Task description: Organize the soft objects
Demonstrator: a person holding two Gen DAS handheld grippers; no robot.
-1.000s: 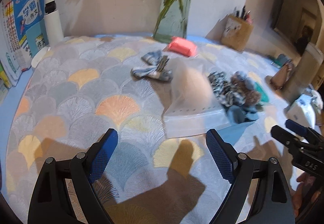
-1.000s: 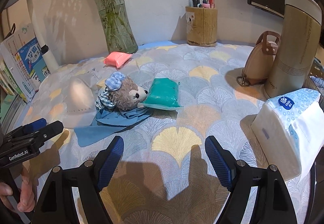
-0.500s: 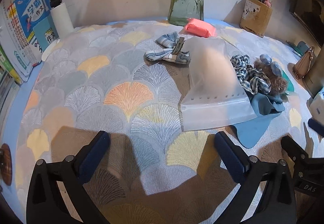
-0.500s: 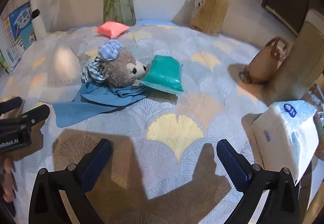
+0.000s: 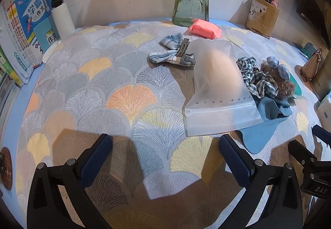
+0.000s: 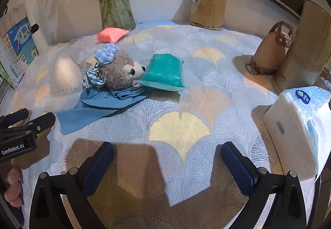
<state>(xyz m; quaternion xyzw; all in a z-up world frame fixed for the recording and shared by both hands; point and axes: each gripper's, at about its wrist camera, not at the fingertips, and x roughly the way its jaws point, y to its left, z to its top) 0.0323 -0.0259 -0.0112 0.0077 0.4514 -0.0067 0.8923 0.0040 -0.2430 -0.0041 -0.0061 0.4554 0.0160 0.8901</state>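
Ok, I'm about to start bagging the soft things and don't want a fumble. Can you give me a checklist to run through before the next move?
1. Left gripper open and holding nothing: ok.
2. Right gripper open and holding nothing: ok.
3. Zip bag within the left gripper's view, zip end nearest it: ok.
4. Bag mouth open: cannot tell; the zip strip lies flat.
5. Plush bear free to lift: not ok; it lies on the blue cloth with its nose against the teal packet.
6. Plaid hair bow and pink packet lying apart from the pile: ok.
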